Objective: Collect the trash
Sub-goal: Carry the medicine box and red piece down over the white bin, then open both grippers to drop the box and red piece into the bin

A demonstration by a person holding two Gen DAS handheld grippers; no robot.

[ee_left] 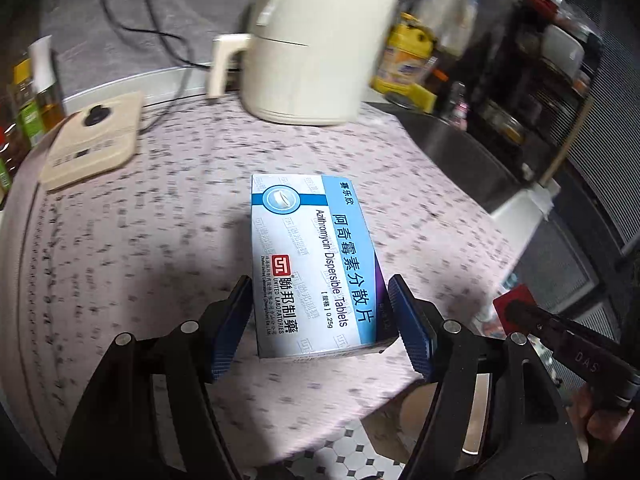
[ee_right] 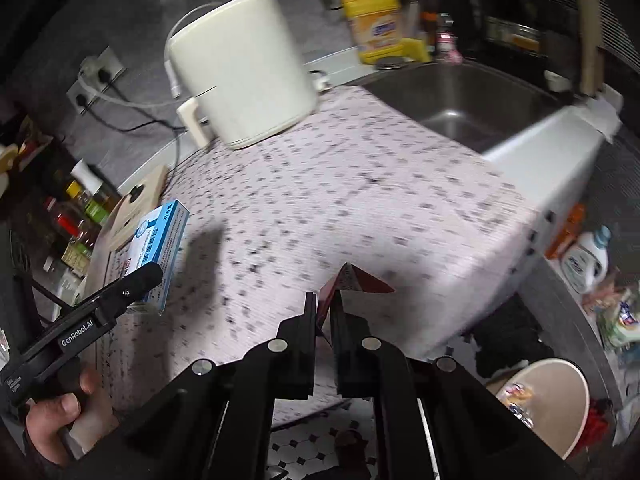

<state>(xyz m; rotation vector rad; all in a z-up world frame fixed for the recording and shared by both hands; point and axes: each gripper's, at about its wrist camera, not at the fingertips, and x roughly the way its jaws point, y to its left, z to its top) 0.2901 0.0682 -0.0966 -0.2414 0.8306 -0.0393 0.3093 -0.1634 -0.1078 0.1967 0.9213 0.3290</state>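
A blue and white medicine box [ee_left: 312,264] is held between the blue pads of my left gripper [ee_left: 320,312], lifted a little above the patterned counter [ee_left: 160,240]. The same box shows at the left of the right wrist view [ee_right: 160,256]. My right gripper [ee_right: 325,308] is shut on a red and white folded paper wrapper [ee_right: 356,284] near the counter's front edge. A round paper bin [ee_right: 560,400] with trash inside stands on the floor at the lower right.
A cream air fryer [ee_left: 316,40] stands at the back of the counter. A beige scale [ee_left: 96,140] lies at the left. A steel sink [ee_right: 460,96] is at the right, with a yellow detergent bottle [ee_right: 376,24] behind it. Bottles line the left edge.
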